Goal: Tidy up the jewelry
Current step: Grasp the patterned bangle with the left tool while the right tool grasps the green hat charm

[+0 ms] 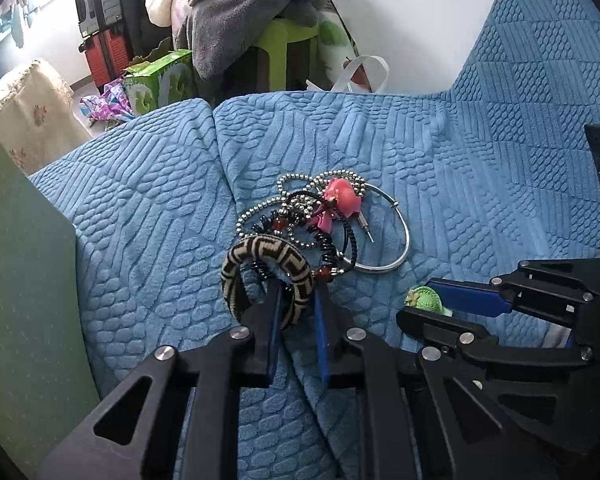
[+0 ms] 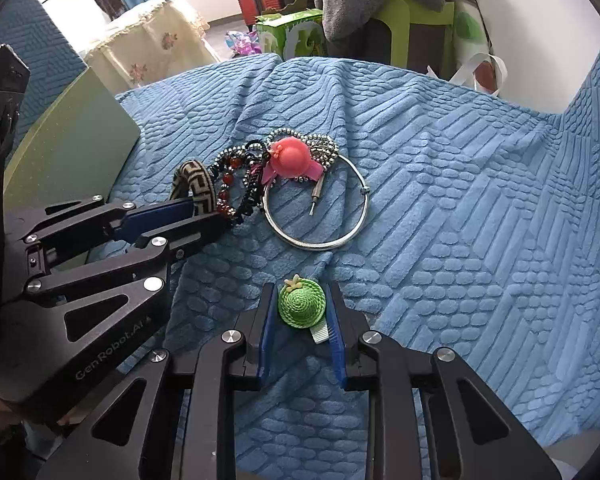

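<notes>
A tangle of jewelry lies on the blue quilted cover [image 1: 480,184]: a silver bead chain [image 1: 260,210], a pink clip [image 1: 342,196], a black coil tie [image 1: 328,248] and a silver bangle [image 1: 398,252]. At its near edge stands a brown-and-cream patterned fabric band [image 1: 260,256]. My left gripper [image 1: 298,294] is shut on the band's lower rim, as the right wrist view also shows [image 2: 208,212]. A small green woven hat clip [image 2: 302,304] lies apart, nearer to me. My right gripper [image 2: 301,298] is shut on it, a pad against each side.
A green board [image 1: 24,280] leans at the left edge of the cover. Beyond the cover's far edge are a green stool [image 1: 288,40] under a grey blanket [image 1: 244,8], a green carton [image 1: 160,84], suitcases [image 1: 100,24] and a cream cloth-covered piece [image 1: 24,112].
</notes>
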Demonstrator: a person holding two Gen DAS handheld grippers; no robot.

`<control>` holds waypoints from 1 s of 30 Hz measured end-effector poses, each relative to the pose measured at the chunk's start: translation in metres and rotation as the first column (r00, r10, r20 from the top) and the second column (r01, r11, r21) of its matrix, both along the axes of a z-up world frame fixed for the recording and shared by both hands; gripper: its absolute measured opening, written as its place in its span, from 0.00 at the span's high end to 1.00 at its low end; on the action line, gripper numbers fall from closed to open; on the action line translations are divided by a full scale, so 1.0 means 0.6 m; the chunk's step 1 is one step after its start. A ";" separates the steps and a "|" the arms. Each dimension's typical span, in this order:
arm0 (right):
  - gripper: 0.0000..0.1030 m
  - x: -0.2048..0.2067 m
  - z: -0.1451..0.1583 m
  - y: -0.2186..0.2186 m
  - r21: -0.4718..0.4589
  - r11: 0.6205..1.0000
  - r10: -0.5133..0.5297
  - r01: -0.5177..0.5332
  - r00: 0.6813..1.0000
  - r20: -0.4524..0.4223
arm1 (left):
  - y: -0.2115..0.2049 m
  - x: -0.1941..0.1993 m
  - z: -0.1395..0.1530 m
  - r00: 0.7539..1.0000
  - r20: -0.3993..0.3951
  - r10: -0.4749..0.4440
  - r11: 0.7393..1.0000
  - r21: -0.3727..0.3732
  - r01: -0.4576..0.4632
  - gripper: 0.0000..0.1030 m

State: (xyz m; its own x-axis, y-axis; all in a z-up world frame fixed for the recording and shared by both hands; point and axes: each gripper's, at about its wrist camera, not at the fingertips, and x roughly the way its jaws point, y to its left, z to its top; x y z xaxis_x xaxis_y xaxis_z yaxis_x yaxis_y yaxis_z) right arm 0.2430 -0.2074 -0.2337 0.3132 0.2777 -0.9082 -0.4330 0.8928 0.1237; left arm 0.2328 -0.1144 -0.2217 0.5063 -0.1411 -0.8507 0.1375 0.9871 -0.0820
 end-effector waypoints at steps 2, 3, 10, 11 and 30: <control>0.79 -0.001 0.001 -0.001 0.000 1.000 -0.004 0.004 1.000 -0.002 | 0.007 -0.003 0.002 1.000 0.001 0.018 1.000 -0.017 -0.018 0.93; 0.79 -0.003 0.003 -0.002 -0.002 1.000 -0.004 0.004 1.000 -0.003 | 0.014 -0.004 0.005 1.000 0.002 0.030 0.999 -0.042 -0.030 0.93; 0.79 -0.009 0.021 0.001 -0.004 1.000 -0.012 0.013 1.000 0.016 | 0.031 -0.012 0.023 0.999 0.004 0.050 0.991 -0.123 -0.049 0.93; 0.79 -0.010 0.025 0.003 -0.004 1.000 -0.014 0.014 1.000 0.022 | 0.032 -0.015 0.026 0.999 0.001 0.049 0.990 -0.132 -0.049 0.93; 0.79 -0.050 0.169 0.018 0.093 0.991 -0.112 0.098 0.981 0.158 | 0.098 -0.048 0.128 0.997 -0.006 0.080 0.971 -0.224 -0.079 0.93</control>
